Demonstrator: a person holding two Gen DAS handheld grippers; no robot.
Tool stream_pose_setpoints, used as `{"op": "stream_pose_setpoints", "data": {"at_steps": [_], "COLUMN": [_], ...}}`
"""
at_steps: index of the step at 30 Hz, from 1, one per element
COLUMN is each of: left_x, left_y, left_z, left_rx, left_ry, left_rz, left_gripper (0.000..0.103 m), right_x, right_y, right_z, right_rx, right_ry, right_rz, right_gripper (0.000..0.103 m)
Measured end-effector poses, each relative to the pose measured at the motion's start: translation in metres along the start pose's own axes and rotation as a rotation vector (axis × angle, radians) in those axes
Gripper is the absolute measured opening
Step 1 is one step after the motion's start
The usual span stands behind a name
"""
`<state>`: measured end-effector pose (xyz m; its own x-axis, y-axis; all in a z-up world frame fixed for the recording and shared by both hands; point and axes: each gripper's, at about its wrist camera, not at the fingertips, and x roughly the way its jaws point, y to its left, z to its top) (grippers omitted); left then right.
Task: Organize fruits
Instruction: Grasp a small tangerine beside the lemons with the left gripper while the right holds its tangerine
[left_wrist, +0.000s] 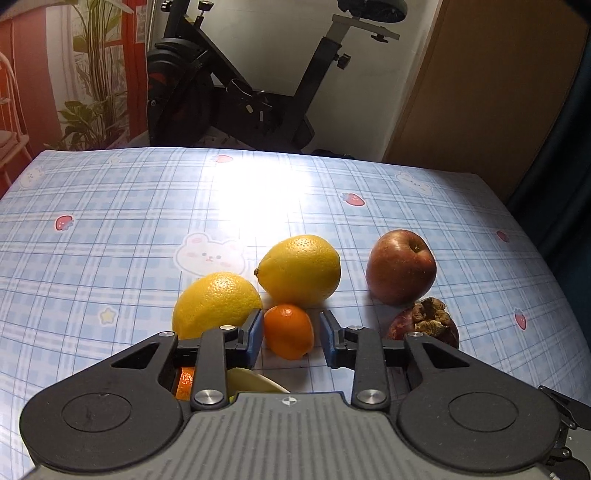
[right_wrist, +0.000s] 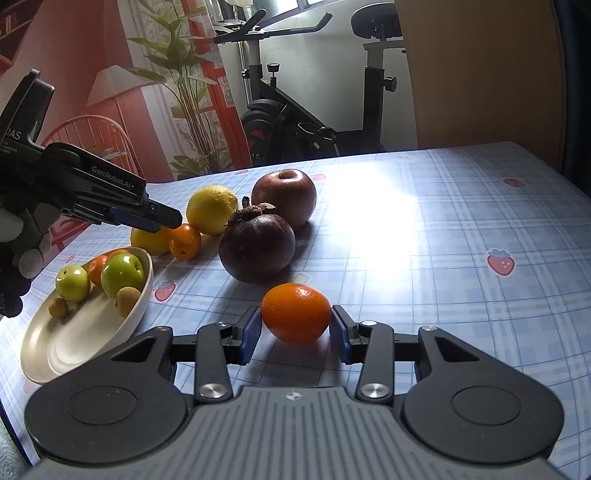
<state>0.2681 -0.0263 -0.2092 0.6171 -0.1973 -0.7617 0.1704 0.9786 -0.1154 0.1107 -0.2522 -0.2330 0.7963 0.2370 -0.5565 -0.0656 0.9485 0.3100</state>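
Note:
My right gripper (right_wrist: 296, 311) is shut on a large orange (right_wrist: 295, 314) that rests on the checked tablecloth, with a pad against each side. My left gripper (left_wrist: 291, 316) hangs over a small orange (left_wrist: 288, 332) beside two lemons (left_wrist: 216, 304) (left_wrist: 299, 271). Its jaws stand narrow around that fruit: the left pad is at its side and a thin gap shows at the right pad. In the right wrist view the left gripper (right_wrist: 173, 219) has its tips at the top of the small orange (right_wrist: 184, 242). A red apple (right_wrist: 284, 197) and a dark mangosteen (right_wrist: 256, 247) lie close by.
A cream bowl (right_wrist: 74, 347) at the table's left holds two green apples, small oranges and brown longans. A gloved hand (right_wrist: 22, 254) holds the left gripper. Beyond the far table edge stand an exercise bike (right_wrist: 295, 122), a plant and a chair.

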Motion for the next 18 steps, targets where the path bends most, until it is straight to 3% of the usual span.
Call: {"op": "stream_pose_setpoints", "data": {"at_steps": [11,18], "left_x": [0.002,0.002], "left_y": [-0.023,-0.035], "left_z": [-0.005,-0.011], "left_rx": [0.105,0.151], "left_ry": [-0.023,-0.012], "left_rz": [0.090,0.080], "left_gripper": [0.035,0.036], "right_x": [-0.004,-0.004], "right_y": [-0.003,-0.003], "right_z": [-0.001,-0.001], "right_rx": [0.005,0.009], "right_ry": [-0.011,-0.011], "right_rz": [0.019,0.020], "right_gripper": [0.043,0.043]}}
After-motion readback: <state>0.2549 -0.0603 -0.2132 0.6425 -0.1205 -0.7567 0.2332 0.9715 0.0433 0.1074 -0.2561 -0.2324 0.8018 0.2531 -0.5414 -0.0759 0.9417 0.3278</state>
